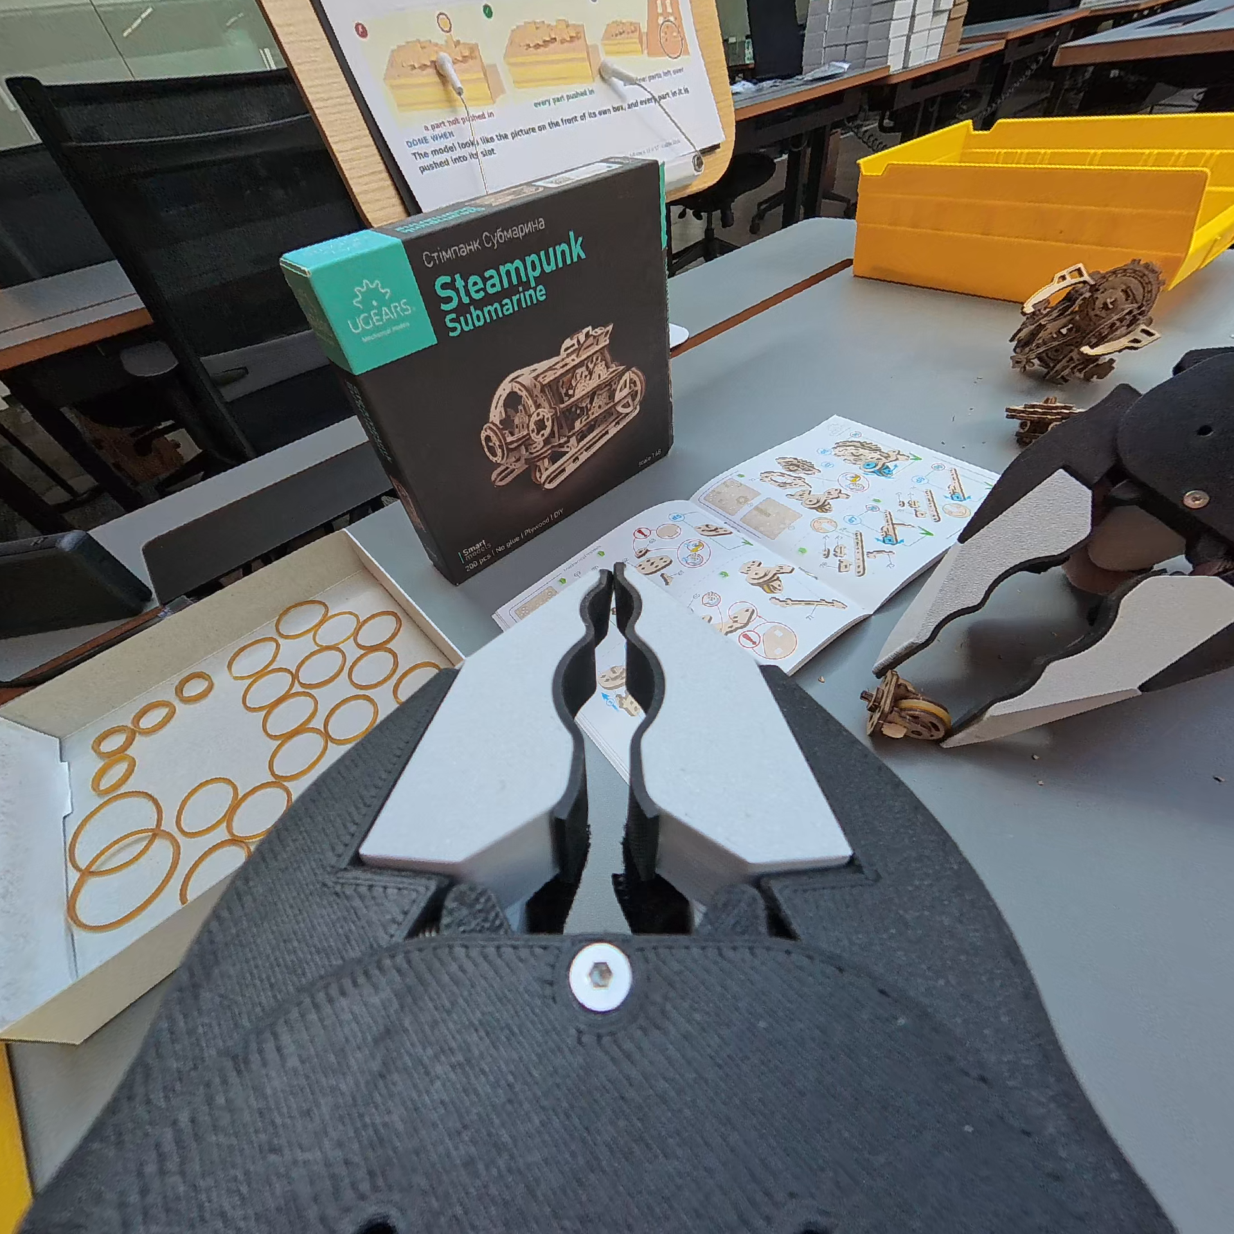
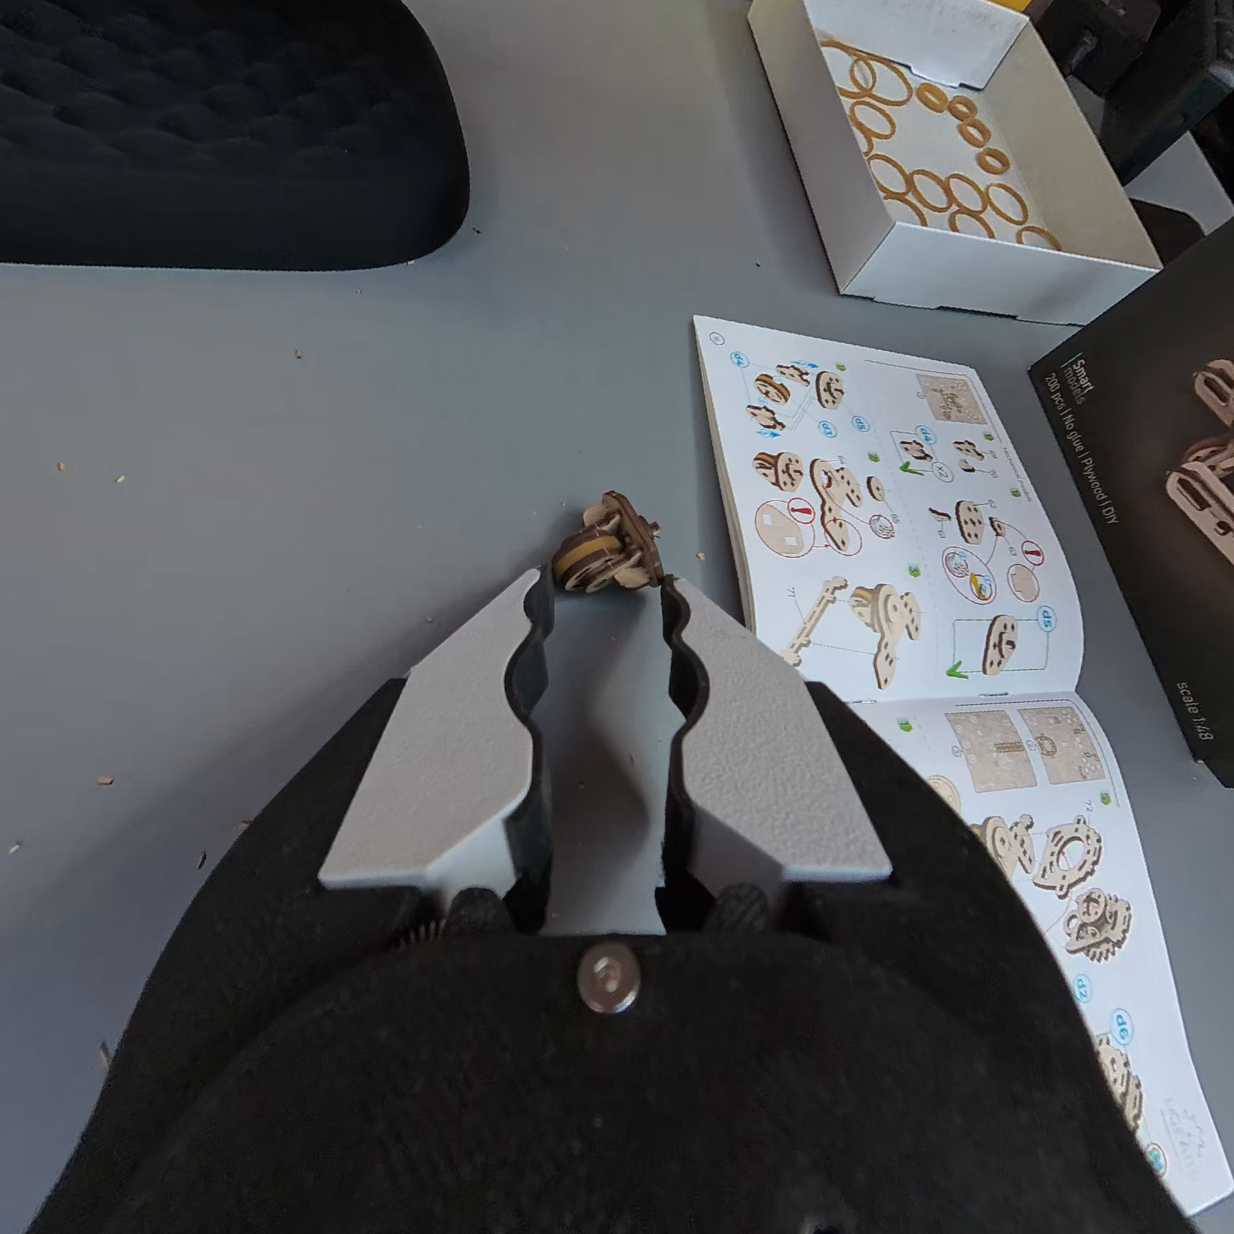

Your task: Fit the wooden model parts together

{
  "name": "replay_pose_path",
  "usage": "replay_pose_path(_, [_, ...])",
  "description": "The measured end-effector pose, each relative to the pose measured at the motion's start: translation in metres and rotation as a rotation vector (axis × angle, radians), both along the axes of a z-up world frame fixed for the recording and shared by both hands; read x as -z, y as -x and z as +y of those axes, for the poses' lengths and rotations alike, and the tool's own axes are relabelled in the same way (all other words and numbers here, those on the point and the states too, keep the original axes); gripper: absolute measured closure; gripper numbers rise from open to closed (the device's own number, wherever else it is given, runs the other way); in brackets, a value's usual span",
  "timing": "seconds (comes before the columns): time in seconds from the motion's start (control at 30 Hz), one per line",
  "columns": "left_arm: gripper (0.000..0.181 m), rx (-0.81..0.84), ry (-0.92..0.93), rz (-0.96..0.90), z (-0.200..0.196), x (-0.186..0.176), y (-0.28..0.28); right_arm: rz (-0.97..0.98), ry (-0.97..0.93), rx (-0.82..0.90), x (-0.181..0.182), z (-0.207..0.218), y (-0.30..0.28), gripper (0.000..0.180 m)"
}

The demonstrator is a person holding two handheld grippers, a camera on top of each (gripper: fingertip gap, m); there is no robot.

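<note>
My right claw (image 2: pixel 606 582) is tipped down at the grey tabletop (image 2: pixel 334 534) with its grey fingers spread partway, and the small round wooden sub-assembly with a tan band around it (image 2: pixel 611 551) lies on the table right at their tips, touching or nearly so but not yet pinched between them. My left claw (image 1: pixel 618 575) hangs above the open white instruction booklet (image 1: pixel 788 534), fingers drawn almost together with only a sliver between the tips, gripping nothing.

I judge the job to be somewhere in the middle. Beyond my right claw sit a larger dark-and-pale geared wooden assembly (image 1: pixel 1085 320) and a smaller wooden cluster (image 1: pixel 1038 417) near it, both already built but separate. This little piece remains to be joined, and the shallow white cardboard tray of tan rubber bands (image 1: pixel 220 721), off to my left claw's left, looks well stocked.

Wood crumbs speckle the tabletop. Ahead of my left claw stands the black-and-teal model box (image 1: pixel 507 374), with a yellow plastic bin (image 1: pixel 1042 207) far right and office desks behind.
</note>
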State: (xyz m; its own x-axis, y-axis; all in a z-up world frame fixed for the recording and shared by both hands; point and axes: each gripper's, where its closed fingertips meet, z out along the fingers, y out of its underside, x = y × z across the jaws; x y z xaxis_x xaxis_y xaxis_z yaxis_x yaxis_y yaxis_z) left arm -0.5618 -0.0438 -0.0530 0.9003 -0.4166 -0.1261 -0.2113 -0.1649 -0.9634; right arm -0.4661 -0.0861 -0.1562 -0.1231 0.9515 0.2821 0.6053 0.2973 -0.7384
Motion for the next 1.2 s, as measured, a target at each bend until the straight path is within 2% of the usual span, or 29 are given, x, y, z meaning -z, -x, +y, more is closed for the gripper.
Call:
replay_pose_path(0.3, [0.181, -0.003, 0.003, 0.012, 0.000, 0.001, 0.000, -0.032, 0.000, 0.056, 0.000, -0.002, -0.002, 0.148])
replay_pose_path(0.47, [0.181, -0.003, 0.005, 0.016, 0.001, 0.002, 0.000, -0.039, 0.028, 0.061, 0.000, -0.004, -0.003, 0.141])
replay_pose_path(0.97, [0.181, -0.003, 0.005, 0.025, 0.000, 0.002, -0.001, -0.076, 0.080, 0.021, 0.002, -0.010, -0.008, 0.142])
replay_pose_path(1.2, [0.181, -0.002, 0.008, 0.031, 0.000, 0.003, -0.001, -0.092, 0.139, -0.030, 0.004, -0.025, -0.009, 0.145])
